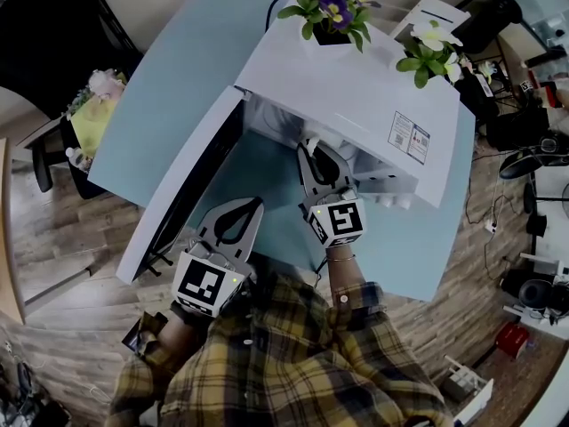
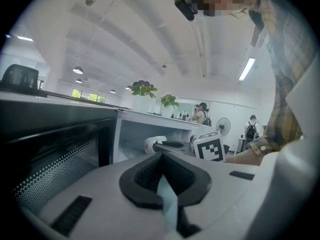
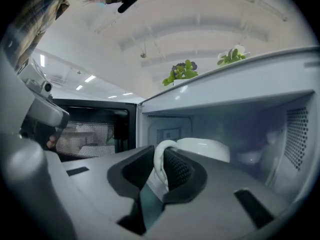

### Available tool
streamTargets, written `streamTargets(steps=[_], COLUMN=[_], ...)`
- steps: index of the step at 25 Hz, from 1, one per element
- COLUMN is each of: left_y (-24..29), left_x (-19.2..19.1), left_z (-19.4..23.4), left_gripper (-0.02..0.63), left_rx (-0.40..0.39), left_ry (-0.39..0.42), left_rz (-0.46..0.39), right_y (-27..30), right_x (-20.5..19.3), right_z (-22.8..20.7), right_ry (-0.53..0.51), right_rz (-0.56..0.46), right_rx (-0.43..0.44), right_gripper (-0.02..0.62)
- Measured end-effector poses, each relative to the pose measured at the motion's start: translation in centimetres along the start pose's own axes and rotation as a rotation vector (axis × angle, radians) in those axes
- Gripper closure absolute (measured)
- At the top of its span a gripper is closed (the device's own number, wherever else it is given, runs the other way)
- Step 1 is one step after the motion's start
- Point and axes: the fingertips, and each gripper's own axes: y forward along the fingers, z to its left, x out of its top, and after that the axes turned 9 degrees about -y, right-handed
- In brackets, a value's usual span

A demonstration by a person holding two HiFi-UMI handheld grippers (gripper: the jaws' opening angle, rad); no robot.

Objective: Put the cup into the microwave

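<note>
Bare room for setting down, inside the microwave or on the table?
Inside the white microwave, floor right of the white ceramic cup, toward the perforated wall, looks bare. Light blue table is bare left of the open door. Crowded: two potted plants on top.

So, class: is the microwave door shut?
No, the door stands swung open at the left of the microwave, leaving its cavity exposed.
</note>
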Motion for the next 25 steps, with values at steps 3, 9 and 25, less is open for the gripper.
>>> streamTargets(steps=[3, 9, 25], left_y=[-0.1, -0.2, 0.4], left_x=[0.0, -0.1, -0.4], left_z=[0.1, 0.4, 0.3], left_gripper=[0.615, 0.615, 0.615], left_rx=[0.008, 0.02, 0.024], left_ry=[0.0, -0.002, -0.01], left_rz=[0.004, 0.008, 0.009], right_y=[0.5, 1.9, 3.1], right_x=[-0.1, -0.1, -1.5], right_z=[-0.6, -1.5, -1.8], right_ry=[-0.001, 0.011, 0.007], right_rz=[-0.003, -0.023, -0.006], right_rx=[-0.025, -0.066, -0.107], right_gripper=[0.534, 0.534, 0.534])
